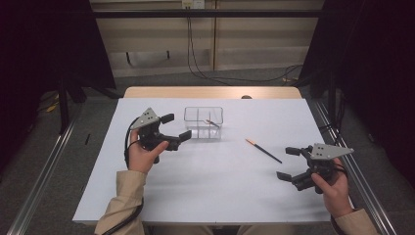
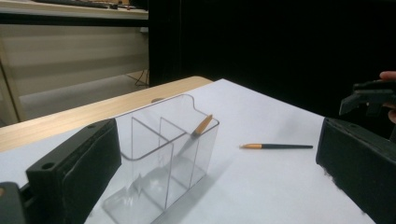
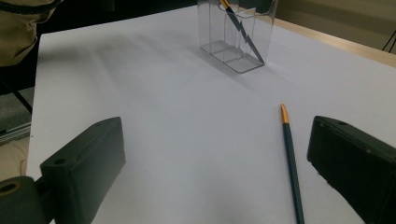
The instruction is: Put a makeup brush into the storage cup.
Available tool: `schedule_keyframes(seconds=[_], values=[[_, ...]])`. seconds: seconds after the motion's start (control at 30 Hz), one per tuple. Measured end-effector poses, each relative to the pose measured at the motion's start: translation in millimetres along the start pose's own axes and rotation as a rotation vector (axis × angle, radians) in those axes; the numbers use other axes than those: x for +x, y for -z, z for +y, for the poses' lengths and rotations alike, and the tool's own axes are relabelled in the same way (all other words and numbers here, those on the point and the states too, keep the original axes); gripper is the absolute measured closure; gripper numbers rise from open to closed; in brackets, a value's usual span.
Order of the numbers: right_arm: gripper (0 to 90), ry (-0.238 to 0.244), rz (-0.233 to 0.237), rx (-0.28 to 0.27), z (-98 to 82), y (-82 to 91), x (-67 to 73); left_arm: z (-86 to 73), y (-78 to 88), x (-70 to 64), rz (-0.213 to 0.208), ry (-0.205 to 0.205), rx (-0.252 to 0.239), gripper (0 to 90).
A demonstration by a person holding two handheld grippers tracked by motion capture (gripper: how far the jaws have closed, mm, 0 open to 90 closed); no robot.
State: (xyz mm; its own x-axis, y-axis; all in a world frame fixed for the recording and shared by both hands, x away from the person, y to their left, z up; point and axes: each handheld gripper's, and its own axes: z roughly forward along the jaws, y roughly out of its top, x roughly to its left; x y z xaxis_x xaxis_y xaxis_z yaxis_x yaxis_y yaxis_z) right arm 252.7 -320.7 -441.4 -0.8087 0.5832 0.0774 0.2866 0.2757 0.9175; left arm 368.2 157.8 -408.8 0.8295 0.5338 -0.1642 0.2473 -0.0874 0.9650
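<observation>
A clear plastic organiser [image 1: 203, 122] [image 2: 163, 154] [image 3: 238, 39] with three compartments stands on the white table sheet [image 1: 205, 186]. One dark pen with an orange tip [image 1: 213, 123] [image 2: 201, 126] [image 3: 240, 30] leans inside its right compartment. A second, similar pen [image 1: 263, 150] [image 2: 276, 146] [image 3: 290, 158] lies flat on the sheet to the right of the organiser. My left gripper [image 1: 176, 128] [image 2: 219, 186] is open just left of the organiser. My right gripper [image 1: 288, 163] [image 3: 215, 172] is open near the right edge, a short way from the loose pen.
A wooden table edge [image 1: 210, 92] shows beyond the sheet. Metal rails [image 1: 44, 166] run along both sides of the table, and cables [image 1: 195, 63] lie on the floor behind. A beige sleeve [image 1: 120, 205] comes in at the lower left.
</observation>
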Motion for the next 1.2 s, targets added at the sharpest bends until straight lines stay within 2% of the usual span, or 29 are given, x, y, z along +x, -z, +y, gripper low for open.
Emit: schedule_keyframes(seconds=[0.43,0.63,0.73,0.9,1.0,1.2], values=[[3.5,0.003,-0.001,0.001,0.8,-1.2,0.7,-8.1,22.3,1.6,0.009,0.003,-0.001,0.0],[3.4,0.0,0.0,0.002,0.3,-1.8,0.6,-11.5,31.0,-0.2,0.007,-0.025,0.005,0.0],[3.4,0.002,0.0,-0.001,0.5,-1.6,0.3,-12.8,35.4,-1.4,0.005,-0.018,-0.004,0.0],[3.5,-0.005,-0.004,-0.015,0.5,0.7,0.7,-16.1,44.6,-2.7,0.014,-0.036,0.0,0.0],[3.5,-0.01,-0.012,-0.025,0.1,2.3,0.4,-17.3,49.8,-0.8,0.017,-0.03,-0.019,0.0],[3.5,-0.015,-0.017,-0.04,0.1,2.9,-0.1,-18.2,56.1,-0.7,0.017,-0.03,-0.019,0.0]])
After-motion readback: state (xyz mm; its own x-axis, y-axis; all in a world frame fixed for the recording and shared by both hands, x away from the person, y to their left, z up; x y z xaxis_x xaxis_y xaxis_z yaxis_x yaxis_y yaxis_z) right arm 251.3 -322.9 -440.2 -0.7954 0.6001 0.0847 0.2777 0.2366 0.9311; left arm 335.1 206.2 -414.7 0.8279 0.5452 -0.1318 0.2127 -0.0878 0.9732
